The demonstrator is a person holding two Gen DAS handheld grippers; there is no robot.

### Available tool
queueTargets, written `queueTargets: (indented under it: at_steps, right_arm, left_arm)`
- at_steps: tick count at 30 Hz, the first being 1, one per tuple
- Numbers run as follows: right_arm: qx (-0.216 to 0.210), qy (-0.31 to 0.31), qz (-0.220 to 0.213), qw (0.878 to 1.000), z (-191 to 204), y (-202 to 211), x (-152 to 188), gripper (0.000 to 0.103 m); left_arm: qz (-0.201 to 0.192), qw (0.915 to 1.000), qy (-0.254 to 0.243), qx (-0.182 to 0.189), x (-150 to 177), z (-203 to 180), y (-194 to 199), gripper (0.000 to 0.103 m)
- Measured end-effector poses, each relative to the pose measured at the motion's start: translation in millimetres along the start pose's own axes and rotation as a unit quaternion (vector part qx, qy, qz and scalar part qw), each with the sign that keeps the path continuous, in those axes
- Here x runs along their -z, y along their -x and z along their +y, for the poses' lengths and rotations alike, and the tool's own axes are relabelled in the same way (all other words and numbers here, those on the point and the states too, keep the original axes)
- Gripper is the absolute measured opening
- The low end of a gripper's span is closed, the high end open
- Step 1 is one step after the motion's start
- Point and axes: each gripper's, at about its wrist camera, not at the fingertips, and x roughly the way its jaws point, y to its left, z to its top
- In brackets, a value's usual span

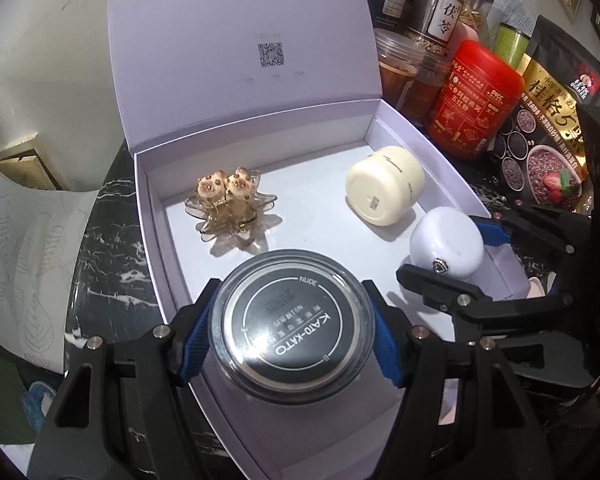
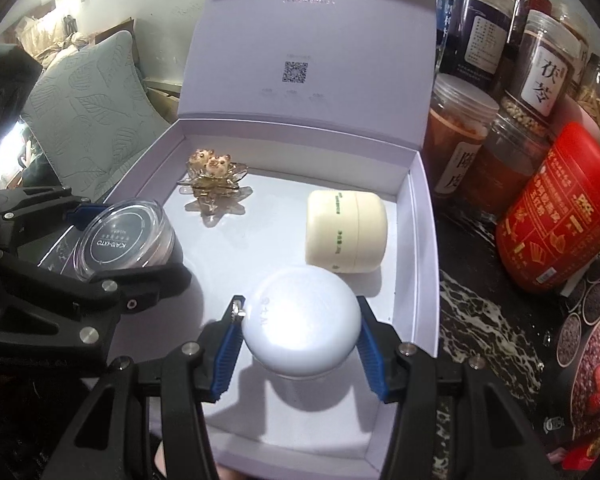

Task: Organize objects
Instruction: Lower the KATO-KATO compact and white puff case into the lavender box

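Black-lidded jar (image 1: pixel 292 324) pinched between left fingers (image 1: pixel 192 344) (white jar (image 2: pixel 302 322) likewise, right fingers (image 2: pixel 370 354)).

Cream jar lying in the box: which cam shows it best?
Right wrist. The cream jar lies on its side there, unobstructed, its green side lettering facing the camera. The left wrist view shows the same jar smaller, mostly its round base with a small printed code, the lettering barely visible.
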Motion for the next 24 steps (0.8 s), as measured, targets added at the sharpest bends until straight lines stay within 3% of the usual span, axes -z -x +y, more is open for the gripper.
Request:
queueTargets:
  at_steps: [8, 13, 24]
  right_arm:
    - [-0.001, -0.006, 0.007, 1.0, -8, -16, -9, 0.054]
    - [0.0, -0.01, 0.006, 1.0, -15, -21, -14, 0.054]
    - [0.007, 0.023, 0.01, 1.0, -16, -24, -17, 0.054]
  left_arm:
    - [-0.001, 1.0, 0.003, 0.004, -11, 7, -5, 0.066]
    - [0.006, 0.9995, 0.008, 0.028, -11, 6, -6, 0.066]
    - [0.012, 0.9999, -0.009, 0.007, -13, -7, -17, 0.066]
